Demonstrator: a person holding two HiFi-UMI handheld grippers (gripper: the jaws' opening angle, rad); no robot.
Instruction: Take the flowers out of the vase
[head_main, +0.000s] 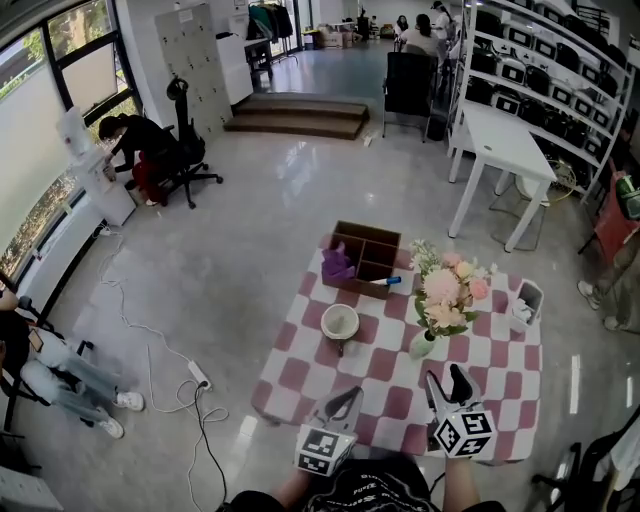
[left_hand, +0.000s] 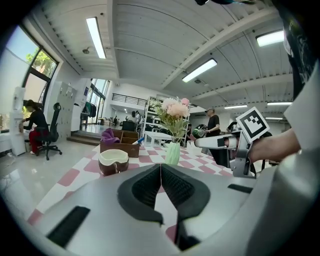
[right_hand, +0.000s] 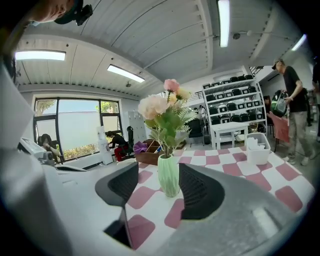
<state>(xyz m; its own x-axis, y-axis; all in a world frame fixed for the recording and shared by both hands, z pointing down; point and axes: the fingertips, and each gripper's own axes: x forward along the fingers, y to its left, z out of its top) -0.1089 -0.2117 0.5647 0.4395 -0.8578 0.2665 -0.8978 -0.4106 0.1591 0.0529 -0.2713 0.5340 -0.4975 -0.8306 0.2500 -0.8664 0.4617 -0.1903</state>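
Note:
A pale green vase (head_main: 422, 345) with pink and cream flowers (head_main: 447, 292) stands on the pink-and-white checked table (head_main: 300, 370), right of centre. My right gripper (head_main: 447, 378) hovers just short of the vase, open. In the right gripper view the vase (right_hand: 169, 175) and flowers (right_hand: 165, 112) show between the spread jaws but farther ahead, untouched. My left gripper (head_main: 345, 400) is near the table's front edge, left of the vase, shut and empty. The left gripper view shows its pads (left_hand: 145, 187) meeting, with the vase (left_hand: 172, 153) beyond.
A brown-and-white bowl (head_main: 339, 321) sits left of the vase. A wooden divided box (head_main: 367, 257) with purple cloth stands at the table's far side. A white container (head_main: 524, 303) is at the right edge. People, chairs and shelving surround the table.

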